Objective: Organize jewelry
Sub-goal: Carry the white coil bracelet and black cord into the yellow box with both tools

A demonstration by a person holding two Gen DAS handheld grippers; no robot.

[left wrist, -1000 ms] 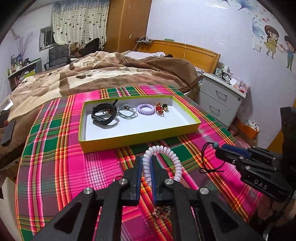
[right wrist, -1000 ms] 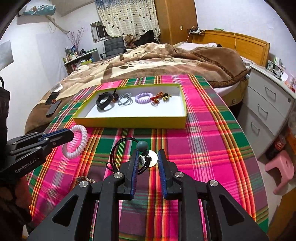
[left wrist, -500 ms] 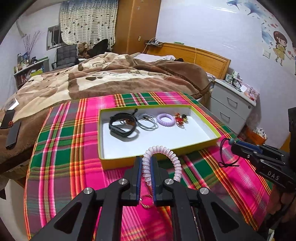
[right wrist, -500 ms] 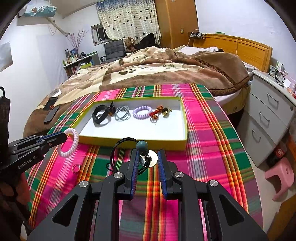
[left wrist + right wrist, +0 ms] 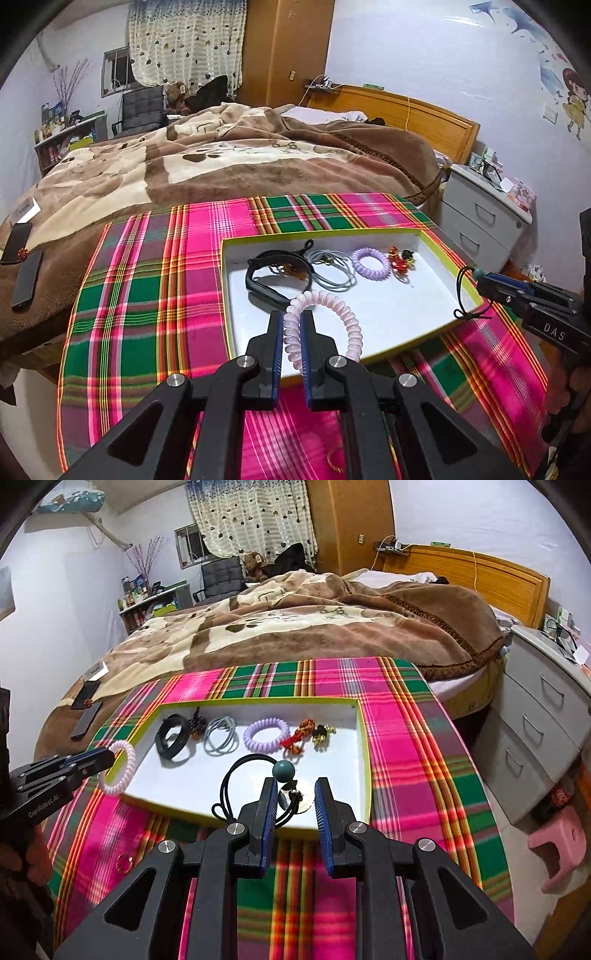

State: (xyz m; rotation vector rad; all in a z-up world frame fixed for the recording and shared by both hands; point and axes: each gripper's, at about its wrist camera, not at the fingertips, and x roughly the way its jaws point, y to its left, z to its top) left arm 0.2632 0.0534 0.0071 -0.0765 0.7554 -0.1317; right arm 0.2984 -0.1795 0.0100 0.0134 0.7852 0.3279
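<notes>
My left gripper [image 5: 291, 317] is shut on a pale pink spiral hair tie [image 5: 347, 321], which hangs over the near-left part of the yellow-rimmed white tray [image 5: 406, 341]. My right gripper [image 5: 295, 784] is shut on the round silver pendant of a black cord necklace [image 5: 236, 775] with a teal bead, above the tray's front wall [image 5: 177, 810]. Along the tray's far side lie a black band [image 5: 273, 277], grey hair ties [image 5: 332, 273], a purple spiral tie [image 5: 371, 264] and a red and gold charm [image 5: 400, 260]. Each gripper shows in the other's view: the left gripper [image 5: 107, 755] and the right gripper [image 5: 484, 280].
The tray rests on a pink and green plaid cloth [image 5: 147, 295]. A small ring [image 5: 123, 864] lies on the cloth near the front left. A bed with a brown blanket [image 5: 314, 627] is behind, with phones [image 5: 22, 273] on it. Grey drawers [image 5: 546, 716] and a pink stool [image 5: 554, 849] are at the right.
Both grippers have moved forward over the cloth with their items, from well short of the tray to over its front part. Neither grip has changed.
</notes>
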